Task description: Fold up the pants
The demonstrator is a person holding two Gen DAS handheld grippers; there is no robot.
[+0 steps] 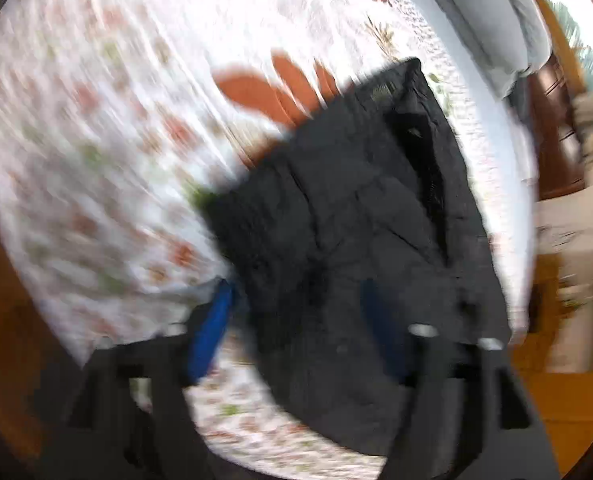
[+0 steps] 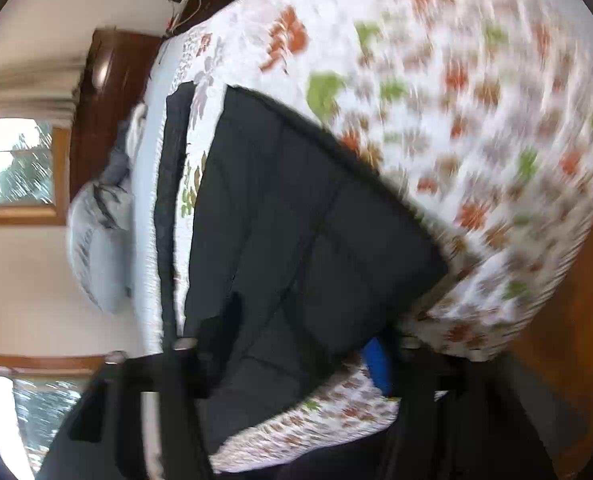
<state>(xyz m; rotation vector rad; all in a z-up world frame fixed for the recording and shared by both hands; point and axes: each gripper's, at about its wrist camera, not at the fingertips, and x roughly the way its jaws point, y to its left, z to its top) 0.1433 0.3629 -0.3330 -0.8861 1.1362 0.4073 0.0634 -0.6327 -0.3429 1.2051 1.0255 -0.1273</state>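
Pants (image 1: 348, 220) folded, flat on bedspread (image 1: 96, 140). Left gripper (image 1: 296, 312) released above them; right gripper (image 2: 296, 344) released too, nothing held.

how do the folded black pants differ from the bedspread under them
The pants are plain black; the bedspread is white with orange and green leaf prints. The pants are folded into a compact bundle; the bedspread lies spread across the whole bed. Both are fabric and lie flat.
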